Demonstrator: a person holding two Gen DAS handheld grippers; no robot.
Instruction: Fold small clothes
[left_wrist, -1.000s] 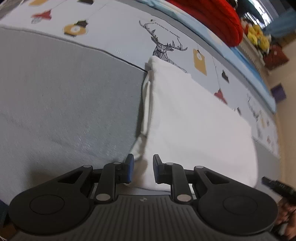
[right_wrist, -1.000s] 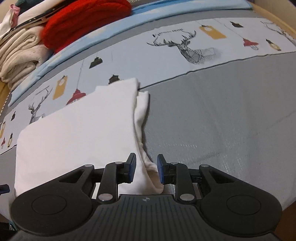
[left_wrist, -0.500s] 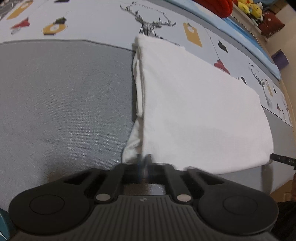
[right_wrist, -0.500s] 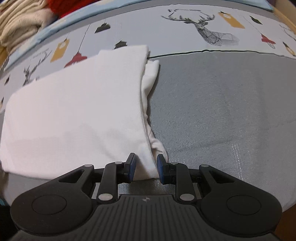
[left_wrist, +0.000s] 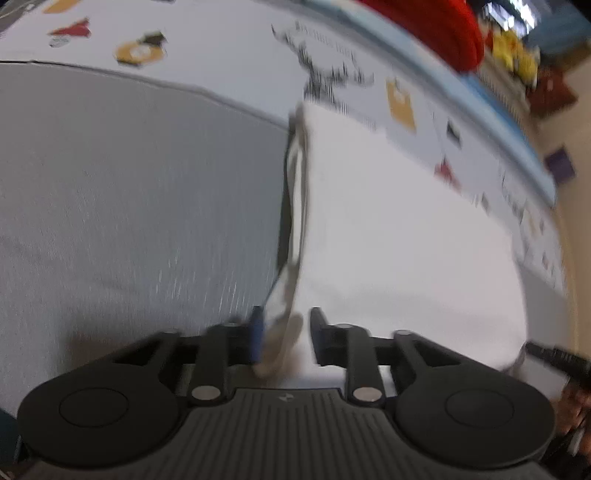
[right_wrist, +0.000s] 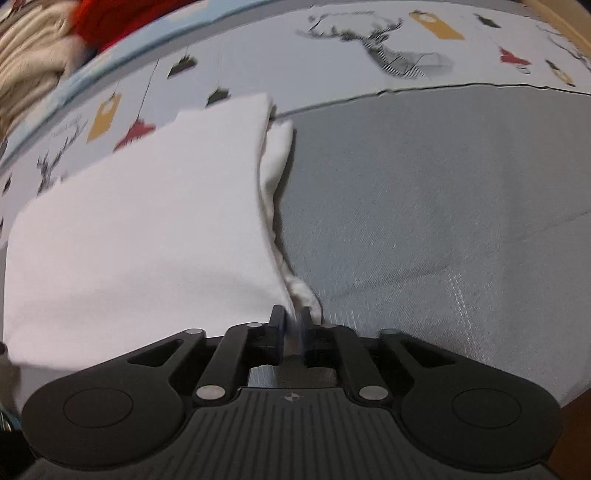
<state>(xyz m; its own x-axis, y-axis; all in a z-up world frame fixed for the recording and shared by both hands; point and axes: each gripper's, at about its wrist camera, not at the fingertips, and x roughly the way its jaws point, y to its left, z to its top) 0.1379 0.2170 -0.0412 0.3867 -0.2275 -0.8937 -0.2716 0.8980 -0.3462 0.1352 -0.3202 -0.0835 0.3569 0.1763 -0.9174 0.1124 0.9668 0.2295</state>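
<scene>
Left wrist view: left gripper spreading, corner of folded white garment loose between jaws, lower centre. Right wrist view: right gripper likewise opening around garment's near corner. Risk: layers springing apart on grey mat, spoiling the fold.

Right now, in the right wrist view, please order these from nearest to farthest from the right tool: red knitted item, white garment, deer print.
1. white garment, at the right tool
2. deer print, far, upper right
3. red knitted item, far upper left corner
</scene>
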